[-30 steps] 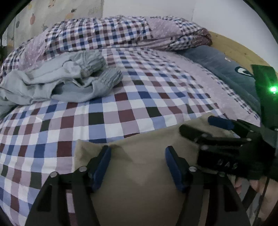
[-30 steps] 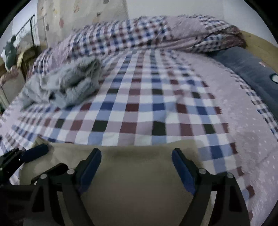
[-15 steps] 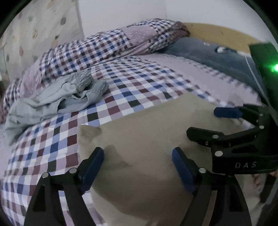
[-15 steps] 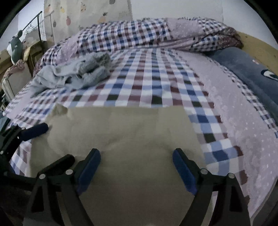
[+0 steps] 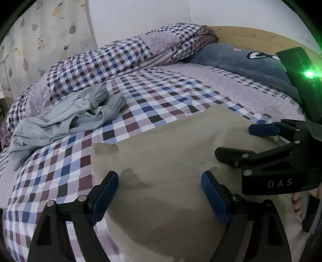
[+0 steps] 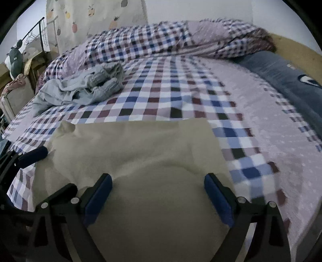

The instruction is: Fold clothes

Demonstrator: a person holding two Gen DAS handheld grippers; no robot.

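A beige garment (image 5: 171,153) lies spread flat on the checked bed sheet (image 5: 161,100), its far left corner slightly curled. My left gripper (image 5: 160,194) hovers open over its near part, nothing between the blue pads. My right gripper (image 5: 234,141) stands open just to the right, over the same cloth. In the right wrist view the beige garment (image 6: 140,145) fills the foreground under my open right gripper (image 6: 159,196), and the left gripper (image 6: 54,171) shows at the left edge. A crumpled grey garment (image 5: 70,114) (image 6: 86,88) lies further back on the left.
A bunched checked duvet (image 5: 130,52) runs along the far side of the bed. A dark blue pillow (image 5: 241,62) lies against the wooden headboard (image 5: 251,38) at the right. A fruit-print curtain (image 6: 90,18) and a clothes rack (image 6: 38,28) stand beyond the bed's left side.
Both grippers have drawn back toward me and tilted up, still open. Much more of the beige garment now shows, laid out flat on the sheet.
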